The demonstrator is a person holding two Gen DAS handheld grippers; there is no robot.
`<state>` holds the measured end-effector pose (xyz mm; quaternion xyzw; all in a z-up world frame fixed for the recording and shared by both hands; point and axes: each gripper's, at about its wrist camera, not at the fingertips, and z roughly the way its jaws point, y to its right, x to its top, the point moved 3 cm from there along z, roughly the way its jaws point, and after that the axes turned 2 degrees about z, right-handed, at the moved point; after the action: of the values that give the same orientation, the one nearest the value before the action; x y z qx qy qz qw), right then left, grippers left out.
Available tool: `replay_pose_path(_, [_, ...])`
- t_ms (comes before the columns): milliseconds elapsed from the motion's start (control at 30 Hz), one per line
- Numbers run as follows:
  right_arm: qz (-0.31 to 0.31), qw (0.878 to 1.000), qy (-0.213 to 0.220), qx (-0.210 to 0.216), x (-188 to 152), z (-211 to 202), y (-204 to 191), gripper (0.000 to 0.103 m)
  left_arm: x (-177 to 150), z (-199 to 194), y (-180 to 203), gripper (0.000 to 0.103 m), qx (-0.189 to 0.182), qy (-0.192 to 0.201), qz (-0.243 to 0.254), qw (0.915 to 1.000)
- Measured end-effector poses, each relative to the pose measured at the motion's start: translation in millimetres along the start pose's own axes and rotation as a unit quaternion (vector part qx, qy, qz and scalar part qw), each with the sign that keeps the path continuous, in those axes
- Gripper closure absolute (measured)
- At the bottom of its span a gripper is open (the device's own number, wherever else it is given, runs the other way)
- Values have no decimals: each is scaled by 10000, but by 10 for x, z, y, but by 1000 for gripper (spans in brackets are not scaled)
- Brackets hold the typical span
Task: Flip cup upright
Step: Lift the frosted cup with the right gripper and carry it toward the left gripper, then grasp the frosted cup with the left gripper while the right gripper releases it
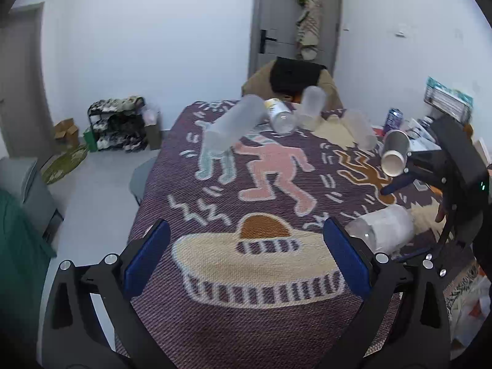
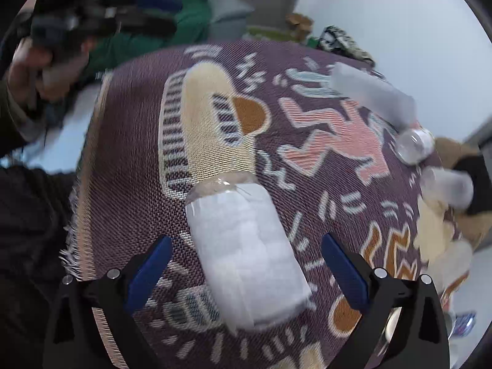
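1. The clear plastic cup with a white paper wrap point(image 2: 246, 252) is lying on its side on the purple patterned cloth-covered table point(image 2: 123, 153).
2. The right hand-held gripper point(image 2: 246, 272) is straddling it, spread wide, fingers apart from it.
3. The left hand-held gripper point(image 1: 246, 255) is hovering spread, gripping nothing.

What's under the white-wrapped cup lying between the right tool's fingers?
The patterned cloth; the white-wrapped cup lies on its side on it. Whatever sits directly beneath is hidden by the cup itself.
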<state>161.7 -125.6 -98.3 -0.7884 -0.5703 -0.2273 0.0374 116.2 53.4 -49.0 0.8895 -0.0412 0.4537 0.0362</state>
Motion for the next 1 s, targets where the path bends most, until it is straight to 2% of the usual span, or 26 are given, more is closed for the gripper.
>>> replay_pose_path(167, [917,9946,495,-13,-247,-312,123,8,173,99,375,4,-469,-41,747,9961])
replay_pose_path(233, [1188,9906,676,-64,-339,-403,135,8,228,186,505,4,-647,-197,1032,9924])
replay_pose_path(533, [2371,9608,1422,-188,-746,-610,60,8,372,356,973,4,-1173,-534,2031,9706])
replay_pose_path(633, [2842,9457,1552,-298,-880,-628,23,8,367,421,1132,5,-1332,-706,2383,9594])
replay_pose_path(700, [3127,9368,1524,-365,-981,-612,1,8,349,438,1259,5,-1387,-791,2705,9494])
replay_pose_path(800, [3477,9240,1472,-610,-1147,-600,-30,8,334,484,1396,5,-1521,-943,2933,9391])
replay_pose_path(867, [3789,9103,1507,-711,-1269,-611,-25,8,307,532,1487,8,-1560,-1037,3093,9323])
replay_pose_path(1000, [4230,8874,1576,-934,-1500,-650,-15,8,211,636,1701,13,-1717,-1291,3459,9134])
